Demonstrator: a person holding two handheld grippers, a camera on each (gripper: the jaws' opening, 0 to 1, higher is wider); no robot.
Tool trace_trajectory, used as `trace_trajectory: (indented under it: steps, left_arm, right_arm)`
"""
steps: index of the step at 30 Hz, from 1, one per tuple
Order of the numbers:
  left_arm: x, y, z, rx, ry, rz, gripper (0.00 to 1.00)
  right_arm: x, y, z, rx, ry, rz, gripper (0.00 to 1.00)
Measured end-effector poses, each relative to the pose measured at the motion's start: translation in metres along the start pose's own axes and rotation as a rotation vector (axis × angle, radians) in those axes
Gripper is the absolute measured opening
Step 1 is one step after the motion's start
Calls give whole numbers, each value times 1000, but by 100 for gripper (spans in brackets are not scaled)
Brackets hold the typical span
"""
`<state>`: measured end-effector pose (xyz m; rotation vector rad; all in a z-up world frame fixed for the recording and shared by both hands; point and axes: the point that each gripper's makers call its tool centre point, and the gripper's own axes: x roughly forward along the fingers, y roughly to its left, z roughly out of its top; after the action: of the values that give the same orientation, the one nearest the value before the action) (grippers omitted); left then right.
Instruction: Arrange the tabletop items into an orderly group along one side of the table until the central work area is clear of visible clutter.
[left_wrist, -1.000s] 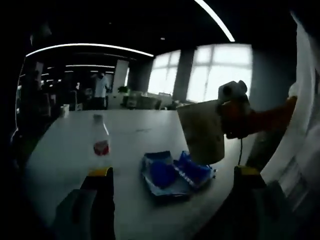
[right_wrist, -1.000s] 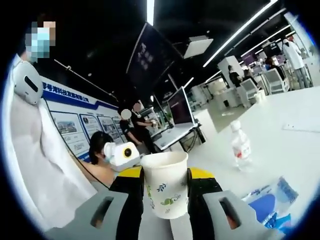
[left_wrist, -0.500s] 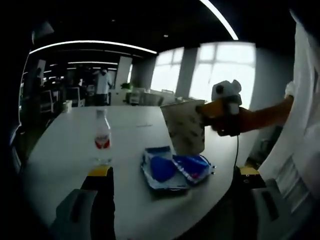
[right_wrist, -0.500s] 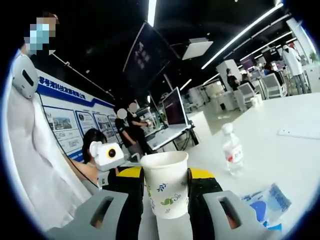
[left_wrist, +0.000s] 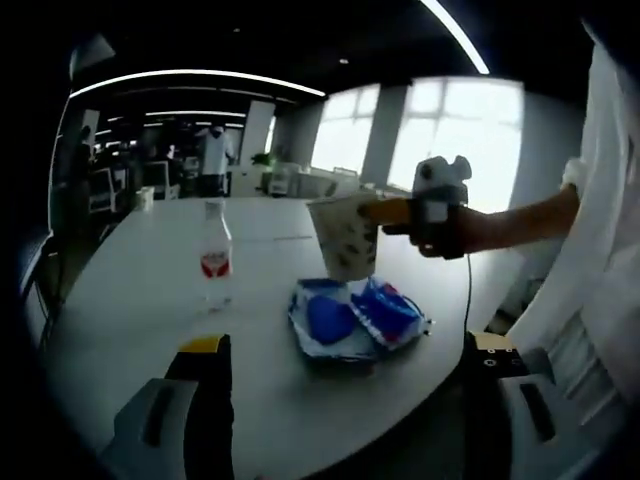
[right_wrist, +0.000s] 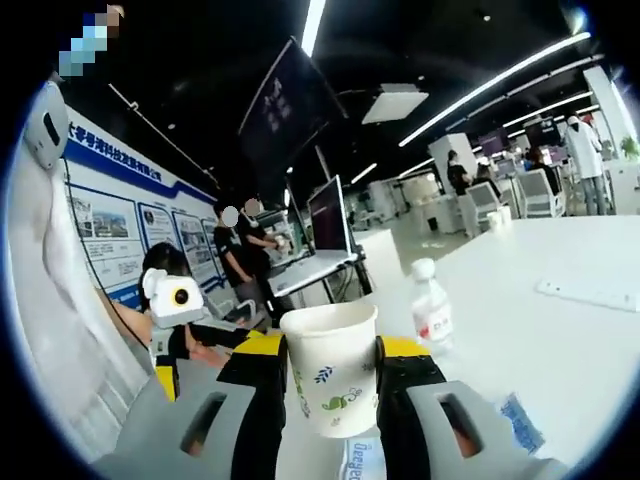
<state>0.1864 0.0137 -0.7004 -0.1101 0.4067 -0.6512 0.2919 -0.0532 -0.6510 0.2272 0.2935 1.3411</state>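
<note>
Right gripper (right_wrist: 330, 385) clamps the paper cup (right_wrist: 330, 372) above the blue packet (left_wrist: 355, 318); left gripper (left_wrist: 345, 350) gapes empty. Set cup upright beside bottle (left_wrist: 215, 262).

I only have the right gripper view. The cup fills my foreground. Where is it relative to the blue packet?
Observer: In the left gripper view the paper cup hangs in the air above the far edge of the blue packet, not touching it.
Operator: Is the left tool carrying anything?
Observer: No. The left tool is open and empty, near the table's near edge.
Operator: Anything else near the packet?
Observer: The water bottle stands upright to the packet's left in that view, clearly apart.
</note>
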Motion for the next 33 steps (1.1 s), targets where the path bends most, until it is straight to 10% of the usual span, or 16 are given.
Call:
trace_trajectory:
  steps: [33]
  left_arm:
    - [-28,7,-5,-59,23,105,91]
  right_arm:
    - [43,-100,-4,-38,-18,-99,32]
